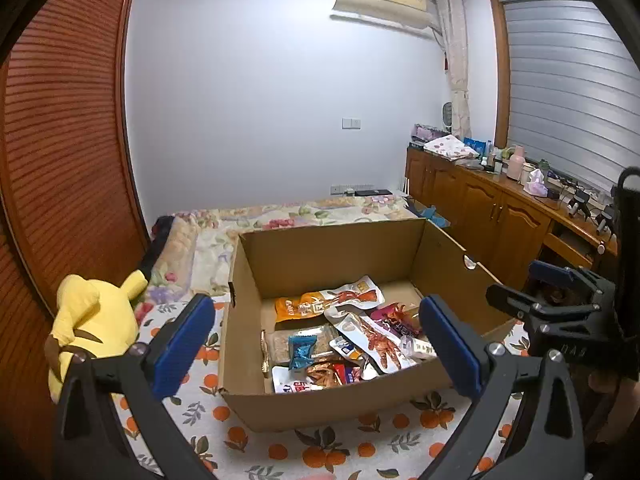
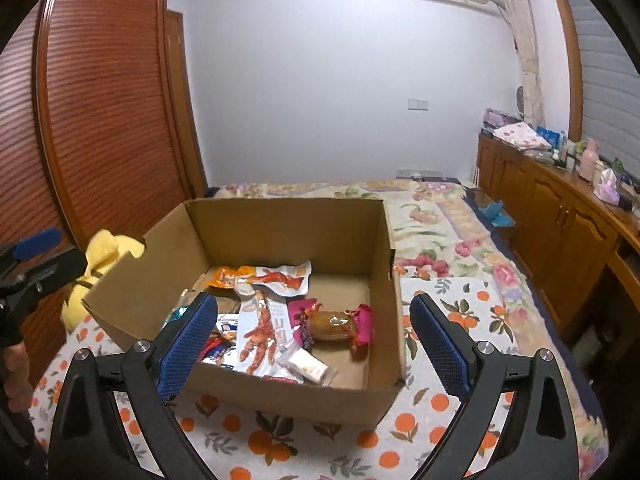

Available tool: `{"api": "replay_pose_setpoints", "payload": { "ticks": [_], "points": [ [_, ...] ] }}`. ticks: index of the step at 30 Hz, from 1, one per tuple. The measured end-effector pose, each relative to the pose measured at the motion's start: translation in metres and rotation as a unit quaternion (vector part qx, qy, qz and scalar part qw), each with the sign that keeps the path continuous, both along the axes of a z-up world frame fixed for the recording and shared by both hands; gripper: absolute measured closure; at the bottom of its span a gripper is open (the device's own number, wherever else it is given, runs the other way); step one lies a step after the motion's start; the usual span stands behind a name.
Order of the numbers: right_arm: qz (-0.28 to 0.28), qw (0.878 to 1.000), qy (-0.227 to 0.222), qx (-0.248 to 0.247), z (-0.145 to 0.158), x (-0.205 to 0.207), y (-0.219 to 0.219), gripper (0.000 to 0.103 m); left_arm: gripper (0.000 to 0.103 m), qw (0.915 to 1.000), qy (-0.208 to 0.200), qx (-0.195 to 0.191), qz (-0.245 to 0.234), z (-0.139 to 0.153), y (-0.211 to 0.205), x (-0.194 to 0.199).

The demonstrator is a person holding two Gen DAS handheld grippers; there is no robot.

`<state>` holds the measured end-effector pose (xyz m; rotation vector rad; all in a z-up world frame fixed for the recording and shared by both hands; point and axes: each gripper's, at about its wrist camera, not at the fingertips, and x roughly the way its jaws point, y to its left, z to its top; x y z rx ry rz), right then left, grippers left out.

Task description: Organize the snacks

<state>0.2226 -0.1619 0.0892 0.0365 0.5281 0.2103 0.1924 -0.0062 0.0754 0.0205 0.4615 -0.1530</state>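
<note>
An open cardboard box [image 1: 320, 250] [image 2: 280, 224] stands on the bed and holds several snack packets: an orange pouch [image 1: 294, 305] [image 2: 228, 276], chicken-feet packets [image 1: 374, 338] [image 2: 262, 334], a blue candy [image 1: 302, 351], and a magenta-wrapped bun [image 2: 336, 324]. My left gripper [image 1: 316, 344] is open and empty, held in front of the box's near wall. My right gripper [image 2: 314, 346] is open and empty, also before the near wall; it shows at the right of the left wrist view [image 1: 560, 300].
The bed has an orange-print sheet [image 1: 320, 448] [image 2: 320, 448] and a floral quilt [image 2: 440, 216] behind. A yellow plush toy [image 1: 92, 320] [image 2: 104, 256] lies left of the box. A wooden wardrobe [image 1: 60, 140] stands left, wooden cabinets [image 1: 500, 208] with clutter right.
</note>
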Motion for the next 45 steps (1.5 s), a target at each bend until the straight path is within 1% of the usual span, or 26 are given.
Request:
{"api": "replay_pose_setpoints", "payload": {
  "ticks": [3, 5, 9, 14, 20, 26, 32, 36, 45],
  "points": [
    [-0.003, 1.000, -0.008, 0.002, 0.006, -0.010, -0.003, 0.004, 0.000, 1.0000, -0.004, 0.006, 0.002, 0.004, -0.002, -0.011],
    [-0.007, 1.000, -0.013, 0.003, 0.009, -0.018, -0.005, 0.004, 0.000, 1.0000, -0.007, 0.003, 0.000, 0.007, -0.001, -0.021],
    [-0.016, 0.999, -0.034, -0.004, 0.018, -0.040, -0.007, 0.004, 0.000, 0.9999, -0.010, 0.002, 0.002, 0.009, -0.001, -0.036],
    [-0.025, 0.999, -0.045, -0.003, 0.026, -0.062, -0.011, 0.004, 0.000, 0.9997, -0.012, 0.012, 0.015, 0.009, -0.002, -0.055],
    [-0.032, 0.998, -0.061, -0.008, 0.032, -0.092, -0.015, 0.004, 0.000, 0.9995, -0.012, 0.012, 0.028, 0.007, 0.000, -0.077],
    [-0.035, 0.998, -0.058, -0.005, 0.027, -0.116, -0.020, 0.004, 0.000, 0.9994, -0.009, 0.004, 0.034, 0.005, 0.003, -0.098],
    [-0.040, 0.997, -0.060, -0.004, 0.023, -0.132, -0.027, 0.004, 0.000, 0.9991, -0.018, 0.013, 0.038, 0.004, 0.002, -0.117],
    [-0.044, 0.997, -0.058, -0.005, 0.019, -0.137, -0.032, 0.004, 0.000, 0.9989, -0.019, 0.018, 0.040, 0.000, 0.002, -0.124],
    [-0.045, 0.998, -0.043, -0.002, 0.005, -0.142, -0.036, 0.004, 0.000, 0.9988, -0.009, 0.010, 0.048, -0.017, 0.003, -0.132]
  ]
}}
